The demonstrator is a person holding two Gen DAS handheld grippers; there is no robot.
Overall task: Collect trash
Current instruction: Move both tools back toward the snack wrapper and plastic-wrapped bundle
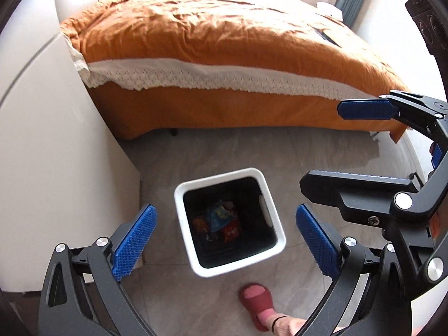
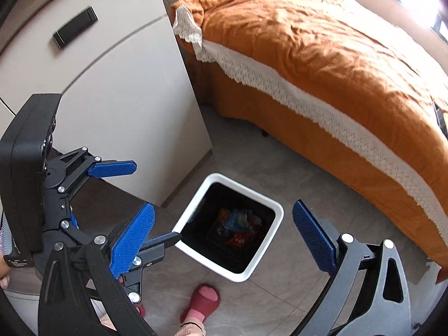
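Both jaws gape wide, empty, above the bin [image 1: 229,221].

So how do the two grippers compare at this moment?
Both are open and hold nothing. The left gripper has the white bin between its fingers in the left wrist view; the right gripper frames the same bin in its own view. The left one is beside the white cabinet, the right one on the side of the orange bed. They share blue textured pads and black frames, above the wrappers in the bin.

Left gripper [image 1: 224,240] and right gripper [image 2: 221,238] both hang spread wide, holding nothing.
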